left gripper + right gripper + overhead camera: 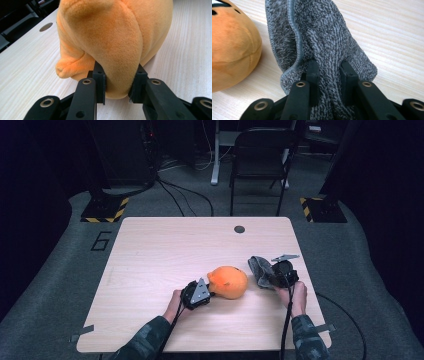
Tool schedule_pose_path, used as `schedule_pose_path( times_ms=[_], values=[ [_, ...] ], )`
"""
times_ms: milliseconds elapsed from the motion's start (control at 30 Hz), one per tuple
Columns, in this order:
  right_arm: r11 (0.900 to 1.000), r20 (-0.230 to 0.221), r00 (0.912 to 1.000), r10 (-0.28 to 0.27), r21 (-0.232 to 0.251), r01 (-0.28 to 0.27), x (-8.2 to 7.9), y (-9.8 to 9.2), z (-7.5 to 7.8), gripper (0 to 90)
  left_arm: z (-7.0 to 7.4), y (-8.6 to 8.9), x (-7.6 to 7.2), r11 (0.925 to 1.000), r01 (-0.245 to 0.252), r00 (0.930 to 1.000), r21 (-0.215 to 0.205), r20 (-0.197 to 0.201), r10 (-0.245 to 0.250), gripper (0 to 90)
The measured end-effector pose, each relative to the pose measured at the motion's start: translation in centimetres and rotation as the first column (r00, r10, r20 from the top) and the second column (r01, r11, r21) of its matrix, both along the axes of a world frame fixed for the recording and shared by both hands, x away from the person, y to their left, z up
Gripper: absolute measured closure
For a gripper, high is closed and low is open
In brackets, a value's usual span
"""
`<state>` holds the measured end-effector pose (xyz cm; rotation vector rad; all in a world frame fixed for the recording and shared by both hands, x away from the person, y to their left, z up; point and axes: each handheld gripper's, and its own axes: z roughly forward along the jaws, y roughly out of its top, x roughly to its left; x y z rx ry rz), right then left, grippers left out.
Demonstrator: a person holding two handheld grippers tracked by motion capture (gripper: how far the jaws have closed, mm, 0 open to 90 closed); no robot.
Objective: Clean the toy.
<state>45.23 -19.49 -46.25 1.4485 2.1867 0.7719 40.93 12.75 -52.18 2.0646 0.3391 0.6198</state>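
Both grasps looked done. The left tongs (117,86) were clamped on a fold of the orange plush (228,281), which sat on the tabletop (150,250) near its front middle. The right tongs (329,75) pinched a bunched grey cloth (324,37), held just beside the plush on its right. What remained was probably wiping or covering the plush with the cloth; whether the two already touched could not be told.
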Motion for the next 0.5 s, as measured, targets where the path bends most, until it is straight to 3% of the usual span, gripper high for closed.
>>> schedule_pose_path(
  times_ms=[100,167,200,233,267,333,367,400,433,500],
  values=[
    [1.0,0.001,1.0,-0.001,0.002,0.001,0.0,-0.1,0.1,73.0,0.2,0.1,0.1,0.9998,0.002,1.0,-0.019,-0.008,-0.003,75.2],
    [1.0,0.001,1.0,-0.005,0.006,0.005,-0.1,-0.2,0.1,72.9,0.8,0.3,0.1,0.999,-0.004,0.9998,-0.044,-0.022,0.003,77.3],
    [1.0,-0.003,0.9999,-0.013,0.012,0.013,-0.1,-0.4,0.2,72.8,1.6,0.4,0.1,0.9966,-0.008,0.9994,-0.082,-0.034,0.005,77.7],
    [1.0,0.004,0.9999,-0.009,0.02,0.009,0.0,-0.5,0.2,72.7,1.6,0.4,0.1,0.9966,-0.008,0.9994,-0.082,-0.034,0.005,77.7],
    [1.0,0.007,0.9999,-0.009,0.019,0.009,0.0,-0.6,0.2,72.8,2.5,0.7,0.0,0.9907,-0.013,0.9983,-0.135,-0.058,0.005,77.6],
    [1.0,0.006,0.9999,-0.015,0.026,0.015,0.0,-0.8,0.3,72.7,3.5,1.0,0.0,0.9814,-0.021,0.9941,-0.191,-0.109,0.0,77.4],
    [1.0,0.006,0.9999,-0.015,0.026,0.015,0.0,-0.8,0.3,72.7,3.5,1.0,0.0,0.9814,-0.021,0.9941,-0.191,-0.109,0.0,77.3],
    [1.0,0.01,0.9998,-0.019,0.022,0.019,0.0,-0.9,0.4,72.7,4.5,1.4,0.0,0.9727,-0.026,0.9867,-0.231,-0.162,-0.012,77.1],
    [1.0,0.01,0.9998,-0.019,0.022,0.019,0.0,-0.9,0.4,72.7,4.5,1.4,0.0,0.9727,-0.026,0.9867,-0.231,-0.162,-0.012,77.0],
    [0.999,0.004,0.9997,-0.026,0.029,0.025,-0.1,-0.8,0.5,72.7,5.5,1.8,0.0,0.9644,-0.036,0.9679,-0.262,-0.249,-0.032,76.8]
  ],
)
